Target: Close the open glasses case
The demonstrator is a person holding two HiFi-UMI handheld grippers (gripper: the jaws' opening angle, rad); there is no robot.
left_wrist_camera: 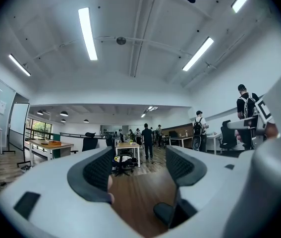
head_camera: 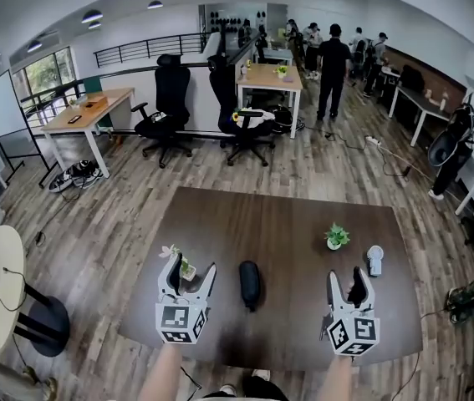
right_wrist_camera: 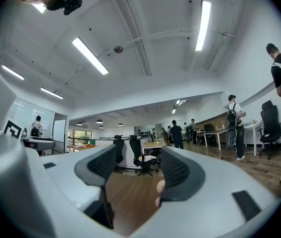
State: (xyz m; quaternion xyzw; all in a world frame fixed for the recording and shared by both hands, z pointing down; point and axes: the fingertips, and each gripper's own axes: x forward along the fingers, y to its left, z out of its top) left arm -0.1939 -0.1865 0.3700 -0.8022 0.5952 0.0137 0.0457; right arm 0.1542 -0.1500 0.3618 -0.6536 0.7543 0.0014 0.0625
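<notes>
A black oblong glasses case (head_camera: 249, 284) lies lengthwise on the dark brown table (head_camera: 287, 215), near its front edge; from here I cannot tell how its lid stands. My left gripper (head_camera: 191, 267) hovers to the left of the case, open with nothing between its fingers. My right gripper (head_camera: 348, 276) hovers to the right of the case, also open and empty. In the left gripper view the left gripper (left_wrist_camera: 139, 155) frames only bare tabletop and the office beyond. The right gripper (right_wrist_camera: 138, 155) shows the same in its own view. Neither gripper view shows the case.
A small green potted plant (head_camera: 335, 237) and a white object (head_camera: 374, 260) stand on the table's right half. A pale-flowered plant (head_camera: 180, 262) sits just behind the left gripper. Office chairs (head_camera: 170, 107), desks and standing people (head_camera: 333, 69) fill the room beyond; a round cream table (head_camera: 2, 282) is at left.
</notes>
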